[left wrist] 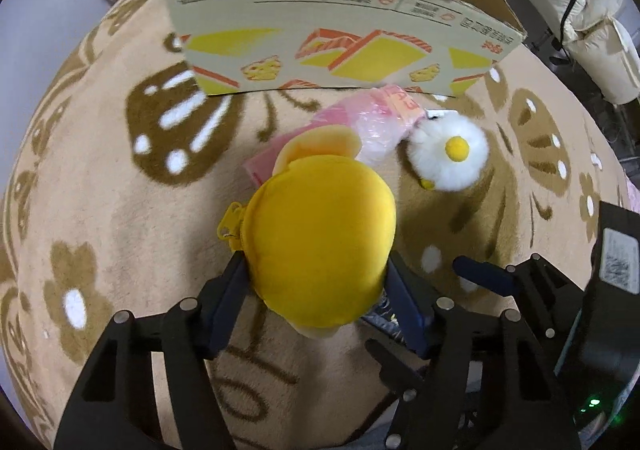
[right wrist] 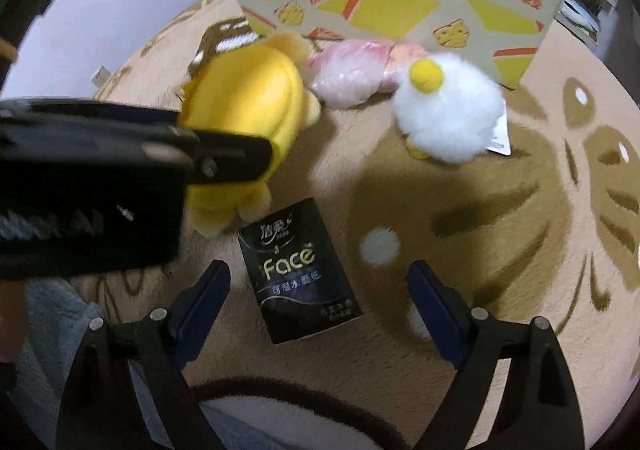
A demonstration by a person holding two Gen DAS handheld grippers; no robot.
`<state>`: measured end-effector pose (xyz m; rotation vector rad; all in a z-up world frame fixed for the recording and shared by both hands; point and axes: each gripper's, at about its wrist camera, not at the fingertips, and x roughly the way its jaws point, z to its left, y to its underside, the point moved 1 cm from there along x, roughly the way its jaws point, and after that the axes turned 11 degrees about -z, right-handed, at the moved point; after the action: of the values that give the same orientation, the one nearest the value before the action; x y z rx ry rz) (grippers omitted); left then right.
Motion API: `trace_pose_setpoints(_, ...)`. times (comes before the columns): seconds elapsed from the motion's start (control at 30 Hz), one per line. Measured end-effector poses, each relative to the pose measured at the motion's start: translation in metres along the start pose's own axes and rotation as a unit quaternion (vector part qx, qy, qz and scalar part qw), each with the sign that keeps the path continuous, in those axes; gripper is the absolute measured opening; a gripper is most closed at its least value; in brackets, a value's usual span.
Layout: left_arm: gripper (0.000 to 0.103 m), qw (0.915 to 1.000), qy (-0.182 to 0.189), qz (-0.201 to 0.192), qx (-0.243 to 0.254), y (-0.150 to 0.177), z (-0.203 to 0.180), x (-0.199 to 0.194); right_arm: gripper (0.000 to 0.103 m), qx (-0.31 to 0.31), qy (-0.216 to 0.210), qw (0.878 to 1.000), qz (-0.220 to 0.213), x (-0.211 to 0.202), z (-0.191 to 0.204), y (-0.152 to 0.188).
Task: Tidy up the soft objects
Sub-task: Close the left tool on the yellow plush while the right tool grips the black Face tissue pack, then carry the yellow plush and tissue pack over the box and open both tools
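- A beige rug [left wrist: 100, 178] with brown flower and butterfly patterns carries everything.
- Cardboard box [left wrist: 332, 38]: stands on it, far ahead of both claws.
- Pink plastic bag [left wrist: 372, 122]: just before the box.
- White fluffy toy [right wrist: 448, 110]: ahead of the right claw.
- Yellow plush toy [left wrist: 320, 246]: between the left claw's fingers.
- Black tissue pack [right wrist: 300, 274]: flat between the right claw's fingers.

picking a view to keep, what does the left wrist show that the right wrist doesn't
Only the left wrist: the left gripper with its fingers pressed on both sides of the yellow plush, and the plush's zipper.

Only the right wrist: the black tissue pack in full, lying between the right gripper's open fingers.

Both: the plush, white fluffy toy, pink bag, cardboard box and rug.
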<state>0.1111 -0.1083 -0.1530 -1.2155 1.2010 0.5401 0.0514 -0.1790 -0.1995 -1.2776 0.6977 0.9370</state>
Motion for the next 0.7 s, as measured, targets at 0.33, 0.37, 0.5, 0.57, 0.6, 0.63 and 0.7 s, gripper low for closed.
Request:
trace_pose_setpoints(0.33,0.066,0.9995,-0.013,-0.029,0.001,-0.001,0.007,-0.019,0.052,0.037,0.021,0.999,-0.022,-0.009,-0.02,-0.002)
trace_pose_setpoints(0.37,0.066,0.9994,-0.015,-0.032,0.0,0.0,0.007,-0.021,0.052,0.038,0.023,0.999,-0.031,-0.013,-0.021,-0.004)
trace_pose_setpoints(0.5,0.066,0.9987,-0.024,-0.045,0.0,0.005,0.01,-0.03,0.052,0.038,0.043,0.995,-0.082,-0.033,-0.025,-0.011)
trace_pose_setpoints(0.57,0.066,0.9981,-0.028,-0.054,-0.001,0.007,0.012,-0.036,0.052,0.037,0.067,0.992,-0.105,-0.043,-0.027,-0.013)
trace_pose_setpoints(0.6,0.066,0.9977,-0.031,-0.06,0.001,0.007,0.012,-0.039,0.052,0.036,0.08,0.99,-0.115,-0.047,-0.028,-0.014)
trace_pose_setpoints(0.63,0.066,0.9972,-0.034,-0.066,0.002,0.007,0.012,-0.042,0.052,0.037,0.085,0.988,-0.122,-0.054,-0.031,-0.013)
trace_pose_setpoints(0.7,0.066,0.9956,-0.04,-0.084,0.002,0.006,0.012,-0.051,0.052,0.044,0.091,0.984,-0.144,-0.065,-0.035,-0.015)
